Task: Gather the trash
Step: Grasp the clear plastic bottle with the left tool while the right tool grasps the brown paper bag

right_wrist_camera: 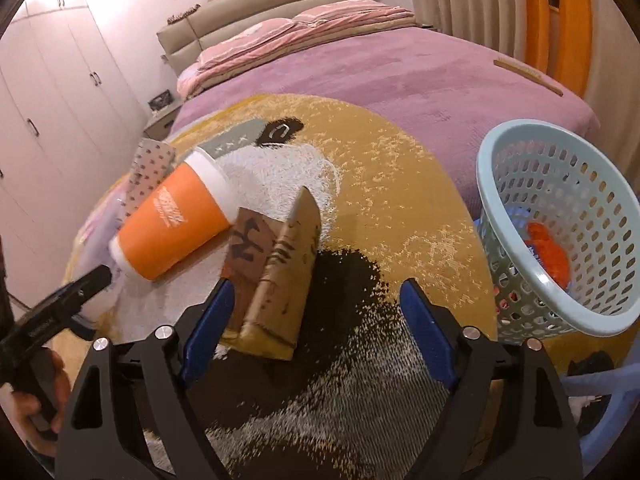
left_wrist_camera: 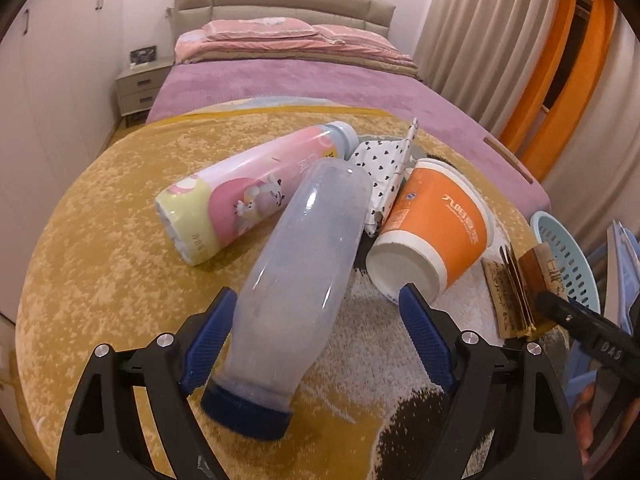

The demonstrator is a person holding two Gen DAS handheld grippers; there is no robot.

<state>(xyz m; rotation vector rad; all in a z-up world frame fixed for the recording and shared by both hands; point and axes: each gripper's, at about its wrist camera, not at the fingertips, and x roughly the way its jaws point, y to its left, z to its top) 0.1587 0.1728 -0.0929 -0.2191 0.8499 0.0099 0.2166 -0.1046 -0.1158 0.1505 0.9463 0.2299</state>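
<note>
Two grippers, both spread wide and holding nothing. Your left gripper (left_wrist_camera: 320, 312) straddles the clear bottle (left_wrist_camera: 296, 280), which lies on the round rug (left_wrist_camera: 100, 208) against the pink bottle (left_wrist_camera: 248, 188), dotted wrapper (left_wrist_camera: 384, 168) and tipped orange cup (left_wrist_camera: 432, 228). Your right gripper (right_wrist_camera: 316, 304) frames the folded brown carton (right_wrist_camera: 276, 272) beside that cup; the blue basket (right_wrist_camera: 520, 152) stands at the rug's right edge.
</note>
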